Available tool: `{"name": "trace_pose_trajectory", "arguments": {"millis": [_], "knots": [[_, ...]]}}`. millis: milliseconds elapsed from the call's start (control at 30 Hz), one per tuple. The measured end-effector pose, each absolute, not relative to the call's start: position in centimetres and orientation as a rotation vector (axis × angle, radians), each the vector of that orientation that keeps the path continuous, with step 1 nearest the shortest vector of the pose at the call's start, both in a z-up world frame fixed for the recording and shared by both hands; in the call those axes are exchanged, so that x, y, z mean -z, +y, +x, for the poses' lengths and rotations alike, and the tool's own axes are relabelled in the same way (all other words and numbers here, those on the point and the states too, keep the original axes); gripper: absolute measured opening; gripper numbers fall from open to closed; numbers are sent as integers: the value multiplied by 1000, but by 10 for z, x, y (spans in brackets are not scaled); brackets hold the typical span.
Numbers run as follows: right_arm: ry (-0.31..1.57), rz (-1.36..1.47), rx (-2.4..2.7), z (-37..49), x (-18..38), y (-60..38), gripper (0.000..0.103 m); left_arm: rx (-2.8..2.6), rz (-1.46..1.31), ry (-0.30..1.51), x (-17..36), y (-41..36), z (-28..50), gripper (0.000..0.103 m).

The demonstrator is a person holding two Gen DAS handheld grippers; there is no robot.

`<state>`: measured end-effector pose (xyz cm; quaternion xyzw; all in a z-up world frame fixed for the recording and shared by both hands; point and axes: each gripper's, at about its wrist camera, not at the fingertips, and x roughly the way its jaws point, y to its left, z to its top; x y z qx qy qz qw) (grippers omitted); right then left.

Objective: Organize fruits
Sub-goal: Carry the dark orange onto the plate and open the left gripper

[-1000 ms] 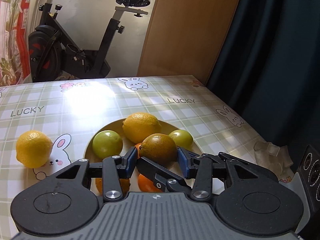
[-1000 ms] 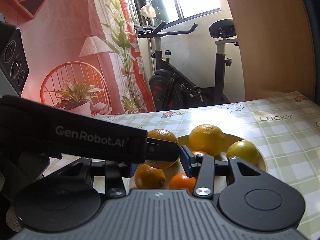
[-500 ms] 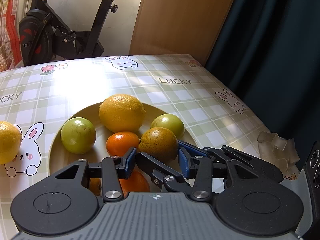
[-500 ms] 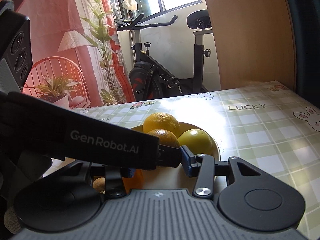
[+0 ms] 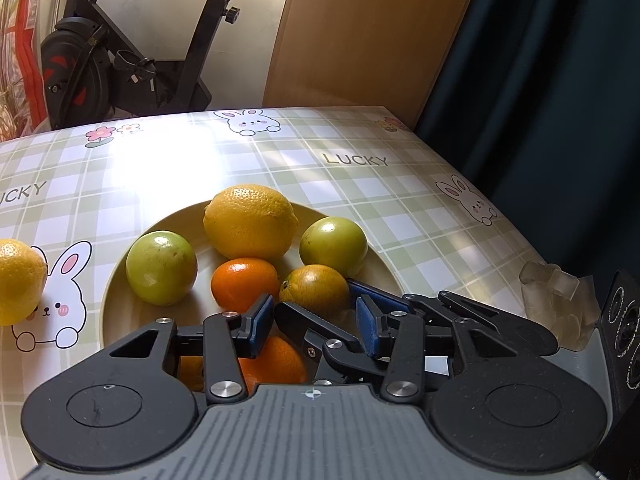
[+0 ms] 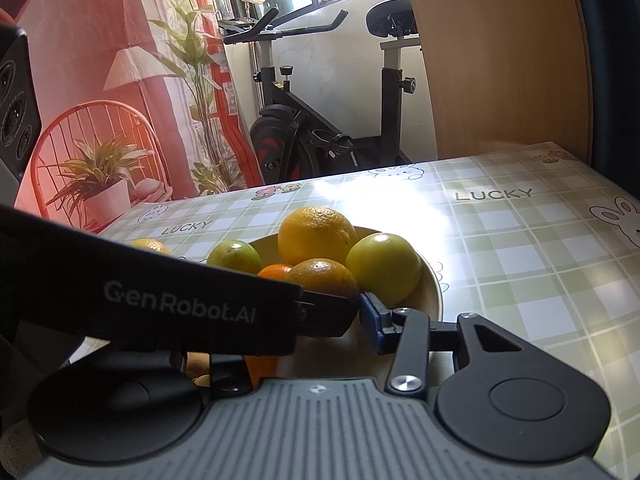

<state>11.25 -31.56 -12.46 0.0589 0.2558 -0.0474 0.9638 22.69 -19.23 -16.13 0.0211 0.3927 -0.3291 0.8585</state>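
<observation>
Fruit count from the left wrist view: on the plate (image 5: 120, 300) there's one big lemon (image 5: 250, 222) at the back, two green fruits – one left (image 5: 161, 267), one right (image 5: 333, 246) – a bright orange (image 5: 244, 284) in the middle, a dull greenish orange (image 5: 316, 290) right in front of it, plus at least one more orange (image 5: 272, 364) low down, mostly hidden behind the gripper fingers. A second lemon (image 5: 20, 280) sits off the plate at the left edge of the frame, on the checked tablecloth (image 5: 400, 208). So two lemons, two greens, three oranges that I can make out.

Both grippers crowd the near side of the plate, angled down at it. The left gripper (image 5: 316, 320) has its blue pads a narrow way apart with nothing pinched between them – the gap is partly filled by the black finger of the right gripper (image 6: 354, 308), which crosses in from the right of the frame. In the right wrist view the left gripper's body cuts across the lower left and hides the right gripper's left finger, so I can't tell how far apart its fingers stand. Its visible blue pad sits just beside the greenish orange, but whether it touches I can't say.

One exercise bike (image 6: 320, 120) stands behind the table.
</observation>
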Motion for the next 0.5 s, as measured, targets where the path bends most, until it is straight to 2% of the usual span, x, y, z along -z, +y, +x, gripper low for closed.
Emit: {"name": "trace_pose_trajectory", "arguments": {"millis": [500], "knots": [[519, 135, 94, 112, 125, -317, 48, 685, 42, 824, 160, -192, 226, 49]]}}
